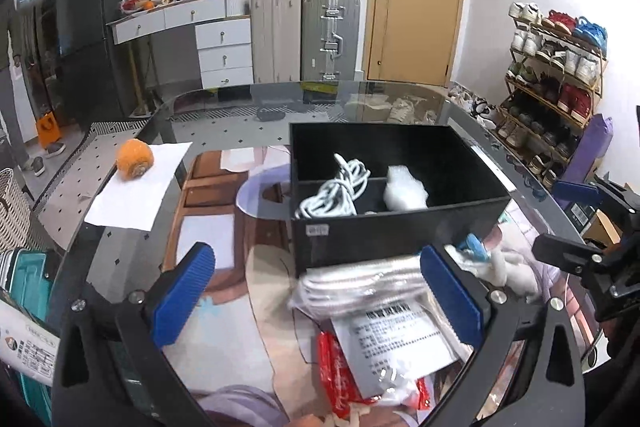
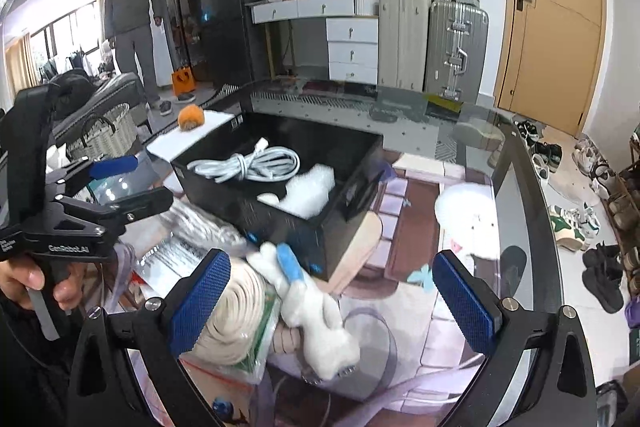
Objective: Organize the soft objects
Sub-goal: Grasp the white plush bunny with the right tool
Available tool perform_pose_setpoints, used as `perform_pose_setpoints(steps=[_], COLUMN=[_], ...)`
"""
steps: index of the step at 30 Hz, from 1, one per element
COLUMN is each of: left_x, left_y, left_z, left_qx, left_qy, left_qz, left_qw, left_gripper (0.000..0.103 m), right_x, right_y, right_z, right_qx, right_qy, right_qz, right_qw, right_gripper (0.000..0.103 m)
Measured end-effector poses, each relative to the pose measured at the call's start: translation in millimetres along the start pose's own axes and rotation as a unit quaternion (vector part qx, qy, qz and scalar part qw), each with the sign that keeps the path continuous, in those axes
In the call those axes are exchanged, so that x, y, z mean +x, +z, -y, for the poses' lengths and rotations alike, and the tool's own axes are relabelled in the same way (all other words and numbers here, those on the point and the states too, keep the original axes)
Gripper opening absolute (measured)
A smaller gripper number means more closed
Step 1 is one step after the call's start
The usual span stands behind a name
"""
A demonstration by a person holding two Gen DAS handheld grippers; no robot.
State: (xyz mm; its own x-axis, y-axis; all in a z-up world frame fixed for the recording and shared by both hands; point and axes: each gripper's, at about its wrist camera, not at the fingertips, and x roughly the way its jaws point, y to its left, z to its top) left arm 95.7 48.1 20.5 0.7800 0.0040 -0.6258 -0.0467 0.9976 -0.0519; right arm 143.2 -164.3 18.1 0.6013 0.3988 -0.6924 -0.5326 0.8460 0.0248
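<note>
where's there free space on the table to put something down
Free patches: the glass between the paper sheet and the black box, and right of the box toward the table edge. Crowded: in front of the box, with the white plush toy, rope coil and packets.

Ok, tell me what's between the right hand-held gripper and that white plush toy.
Nothing visible. The right hand-held gripper is open with the plush toy lying between its fingers on the table. A coiled rope pack touches the toy's left side, by the left finger, and could get pinched too.
</note>
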Motion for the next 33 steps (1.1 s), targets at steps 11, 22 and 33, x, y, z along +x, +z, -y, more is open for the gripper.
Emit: perform_pose_setpoints(steps=[11, 22, 33], left_x=[9, 12, 20], left_y=[-5, -6, -9], left_z=[18, 26, 26], left_qx=[0.028, 0.049, 0.053], left_qy=[-0.027, -0.041, -0.042], left_qz=[-0.03, -0.046, -0.06], left_qw=[0.9988, 0.9969, 0.9959], left_gripper=[0.103, 0.103, 0.103], right_x=[16, 54, 69], right_y=[-14, -27, -29], right_z=[9, 7, 8], right_qx=[0.001, -0.005, -0.008], right_qy=[-0.008, -0.025, -0.022], right_qz=[-0.043, -0.113, -0.123], right_qw=[0.999, 0.993, 0.992], right_gripper=[0.103, 0.103, 0.1])
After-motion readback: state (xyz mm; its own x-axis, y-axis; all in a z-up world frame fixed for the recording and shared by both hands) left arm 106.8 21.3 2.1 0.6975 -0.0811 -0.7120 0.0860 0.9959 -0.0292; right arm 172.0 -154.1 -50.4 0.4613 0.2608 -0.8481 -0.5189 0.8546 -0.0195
